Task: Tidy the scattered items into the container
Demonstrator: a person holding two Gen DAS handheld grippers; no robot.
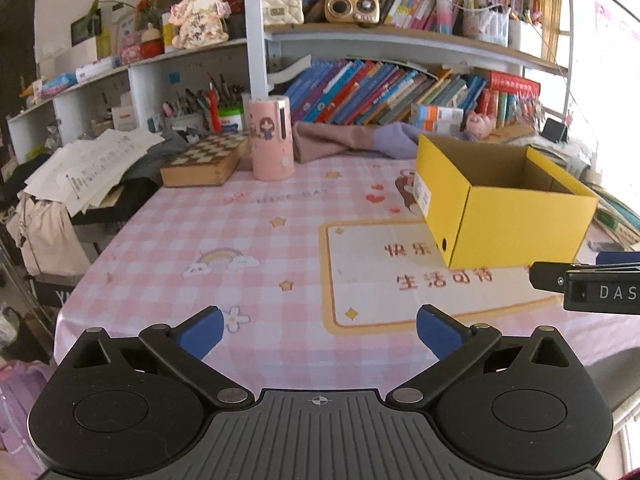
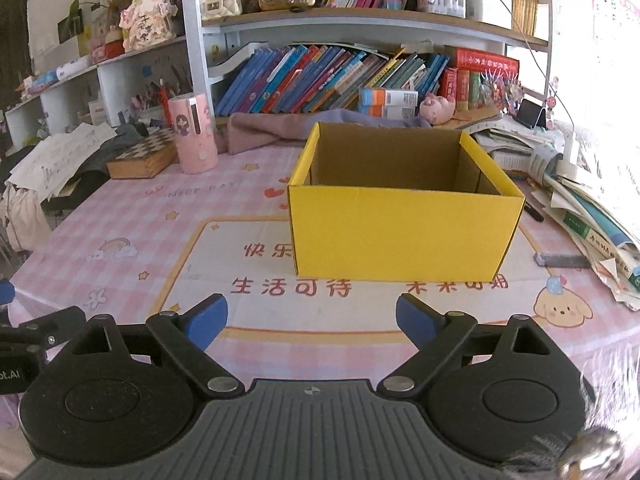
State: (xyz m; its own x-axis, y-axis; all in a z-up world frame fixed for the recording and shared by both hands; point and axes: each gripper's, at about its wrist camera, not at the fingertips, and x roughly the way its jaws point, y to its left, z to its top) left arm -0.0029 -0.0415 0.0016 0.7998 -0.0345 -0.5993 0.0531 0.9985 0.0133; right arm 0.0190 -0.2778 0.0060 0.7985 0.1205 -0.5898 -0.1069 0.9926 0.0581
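A: Start at the left. What do you see?

B: At the far left edge of the worktop [image 1: 168, 232], loose papers [image 1: 92, 168] hang over dark clothes. Just right of them lies a chessboard case [image 1: 204, 160], and beside that stands a pink cylinder [image 1: 270, 140] with a cartoon girl on it. Behind both, a mauve cloth [image 1: 340, 140] is bunched against the row of books [image 1: 384, 92] on the low shelf.

A: And your left claw?

B: My left claw [image 1: 318, 334] is spread wide, blue pads far apart, nothing between them. It hangs over the near edge of the pink checked cover, above a flower print.

A: Where is the container?

B: The yellow box [image 2: 404, 232] stands upright and open-topped on the worktop, partly on the cream panel with red characters. From the right view it sits straight ahead, past my right claw [image 2: 312, 318] and clear of it. I can see bare brown card on its inner walls; the floor of it is hidden by the near wall.

A: The right claw?

B: Spread as well, and nothing in it. It is over the cream panel's near border.

A: Anything farther right?

B: A black pen [image 2: 534, 212] lies just beside the box's right wall, a small dark flat bar [image 2: 564, 260] nearer me, then a slumped heap of books and papers [image 2: 592, 216] along the right edge. A puppy print [image 2: 564, 310] marks the cover's near right corner.
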